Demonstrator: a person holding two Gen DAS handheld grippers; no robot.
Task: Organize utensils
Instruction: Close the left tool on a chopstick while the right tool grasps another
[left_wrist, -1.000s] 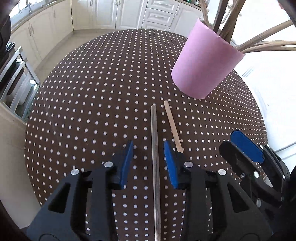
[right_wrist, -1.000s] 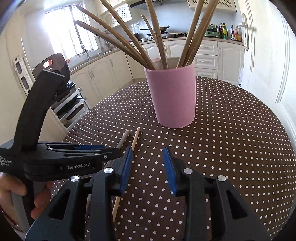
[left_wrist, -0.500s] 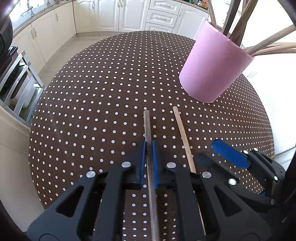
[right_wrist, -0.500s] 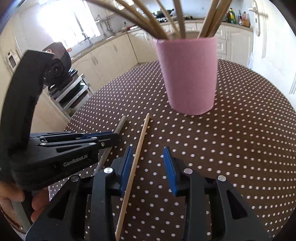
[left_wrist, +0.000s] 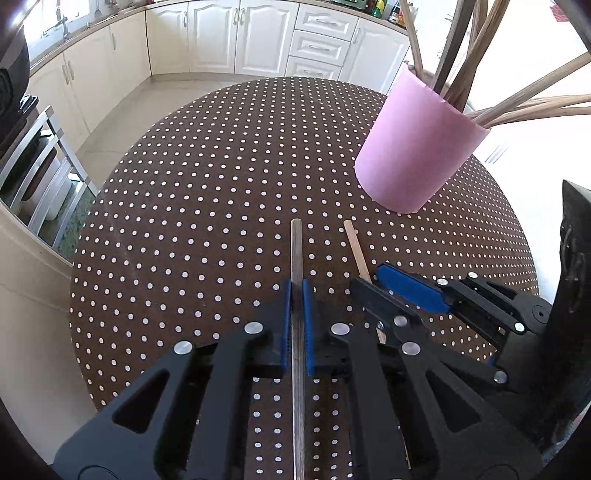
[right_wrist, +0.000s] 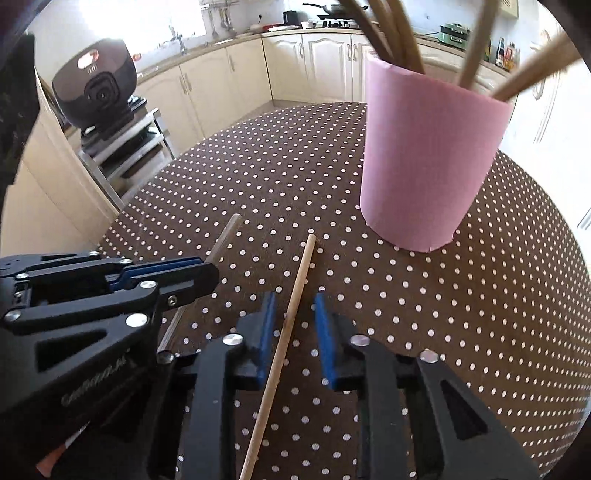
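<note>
Left wrist view: the left gripper (left_wrist: 296, 291), open a second earlier, had clamped the dark stick (left_wrist: 296, 251) at lower centre; pink cup (left_wrist: 417, 147) upper right. Right wrist view: the right gripper (right_wrist: 294, 306) was closing around the pale stick (right_wrist: 291, 299), not yet pinching it.

matt pink paper cup (left_wrist: 413, 155), wooden sticks (right_wrist: 291, 306) (smooth), glossy tablecloth (left_wrist: 207, 206)

The sticks (right_wrist: 391, 33) standing in the pink cup (right_wrist: 424, 155) are blurred and cut off by the top edge.
</note>
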